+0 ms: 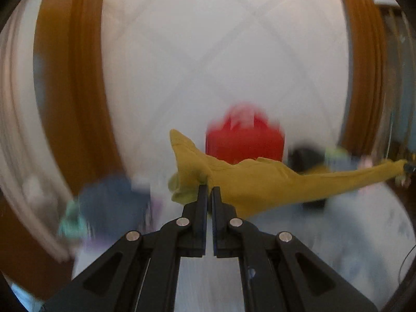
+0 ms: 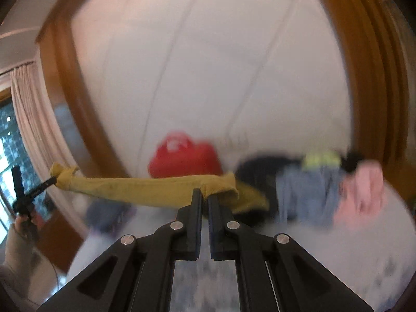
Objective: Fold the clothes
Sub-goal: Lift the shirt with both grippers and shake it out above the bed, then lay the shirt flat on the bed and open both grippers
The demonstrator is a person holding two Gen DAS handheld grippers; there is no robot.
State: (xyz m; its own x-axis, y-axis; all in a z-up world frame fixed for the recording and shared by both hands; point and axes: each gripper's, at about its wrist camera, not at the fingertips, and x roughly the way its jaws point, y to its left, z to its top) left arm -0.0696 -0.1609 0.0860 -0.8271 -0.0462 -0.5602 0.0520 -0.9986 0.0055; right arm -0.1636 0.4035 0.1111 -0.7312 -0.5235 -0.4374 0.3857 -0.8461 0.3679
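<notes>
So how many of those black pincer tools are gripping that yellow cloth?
2. The left gripper pinches one end of the yellow cloth, the right gripper pinches the other end, and the cloth hangs stretched between them above the bed.

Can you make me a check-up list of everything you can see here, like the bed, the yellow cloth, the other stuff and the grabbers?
Surface: pale patterned bed cover, blurred.
Job's things: mustard-yellow garment stretched in the air between both grippers.
Clutter: red bag-like item; heap of dark, blue and pink clothes; blue clothes.
Grippers: left gripper shut on the garment; right gripper shut on its other end.
Cables: thin dark cord, faint.
Surroundings: white padded headboard in a wooden frame; curtain by a window.
</notes>
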